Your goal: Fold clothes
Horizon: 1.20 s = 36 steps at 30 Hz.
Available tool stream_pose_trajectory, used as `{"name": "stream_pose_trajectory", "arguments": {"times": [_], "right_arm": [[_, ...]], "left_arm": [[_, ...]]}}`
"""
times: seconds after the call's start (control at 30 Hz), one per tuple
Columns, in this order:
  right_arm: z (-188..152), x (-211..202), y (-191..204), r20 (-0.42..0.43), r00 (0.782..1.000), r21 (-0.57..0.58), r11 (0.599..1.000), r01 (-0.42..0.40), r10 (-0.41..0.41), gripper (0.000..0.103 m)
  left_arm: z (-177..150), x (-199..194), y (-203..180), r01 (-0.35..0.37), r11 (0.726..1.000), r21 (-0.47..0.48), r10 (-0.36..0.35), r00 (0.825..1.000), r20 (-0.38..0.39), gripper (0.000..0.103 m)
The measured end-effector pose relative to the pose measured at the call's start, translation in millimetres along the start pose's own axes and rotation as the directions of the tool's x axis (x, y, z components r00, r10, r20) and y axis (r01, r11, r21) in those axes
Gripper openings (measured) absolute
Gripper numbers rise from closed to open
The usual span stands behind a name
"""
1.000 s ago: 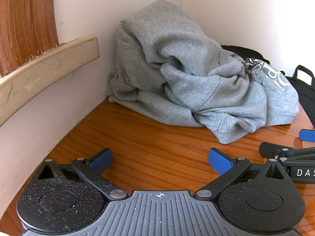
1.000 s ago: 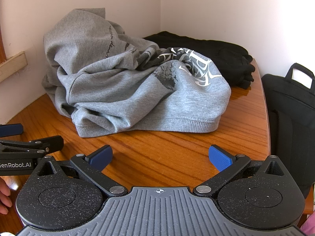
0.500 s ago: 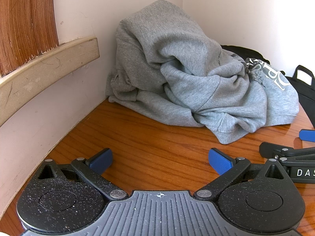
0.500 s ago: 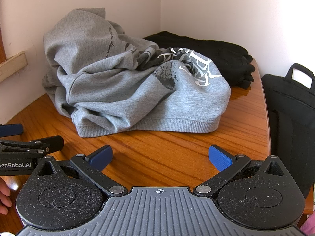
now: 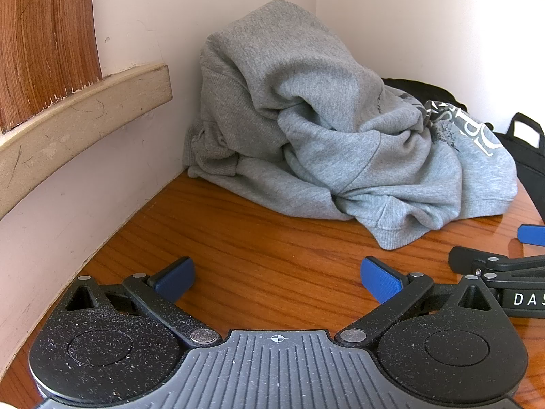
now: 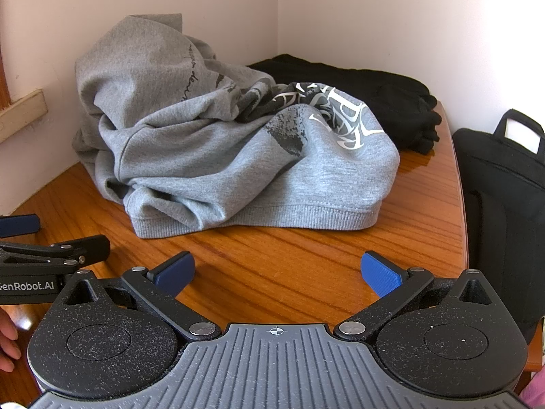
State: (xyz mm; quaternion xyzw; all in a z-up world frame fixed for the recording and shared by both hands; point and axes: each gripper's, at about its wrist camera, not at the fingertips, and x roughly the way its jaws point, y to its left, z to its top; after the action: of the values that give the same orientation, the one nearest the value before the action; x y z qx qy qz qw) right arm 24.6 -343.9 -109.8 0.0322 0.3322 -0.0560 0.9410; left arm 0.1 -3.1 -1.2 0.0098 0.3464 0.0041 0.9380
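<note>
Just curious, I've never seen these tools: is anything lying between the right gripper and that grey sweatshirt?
No. In the right wrist view, only bare wooden table lies between the open right gripper and the crumpled grey sweatshirt.

The grey sweatshirt (image 6: 211,156) is soft, matt fleece cloth with a ribbed knit hem and a smooth white and dark print at its upper right, heaped on a table (image 6: 306,272) of glossy varnished wood with strong grain. Behind it at the upper right lies a black garment (image 6: 391,99) of matt, fuzzy cloth, and at the right edge a black bag (image 6: 504,184) of woven fabric. Low in the frame, the right gripper (image 6: 277,269) shows speckled matt black plastic, shiny metal rivets, ridged grey plastic and textured blue pads (image 6: 379,274); the left gripper (image 5: 277,274) looks the same.
</note>
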Motion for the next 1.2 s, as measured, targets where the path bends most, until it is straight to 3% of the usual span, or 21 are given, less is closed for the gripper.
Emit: {"name": "stream_pose_trajectory", "arguments": {"times": [1.2], "right_arm": [[-0.5, 1.2, -1.4, 0.0, 1.0, -0.013, 1.0, -0.013, 0.013, 0.103]], "left_arm": [[-0.9, -1.9, 1.3, -0.001, 1.0, -0.001, 0.001, 1.0, 0.0, 0.103]]}}
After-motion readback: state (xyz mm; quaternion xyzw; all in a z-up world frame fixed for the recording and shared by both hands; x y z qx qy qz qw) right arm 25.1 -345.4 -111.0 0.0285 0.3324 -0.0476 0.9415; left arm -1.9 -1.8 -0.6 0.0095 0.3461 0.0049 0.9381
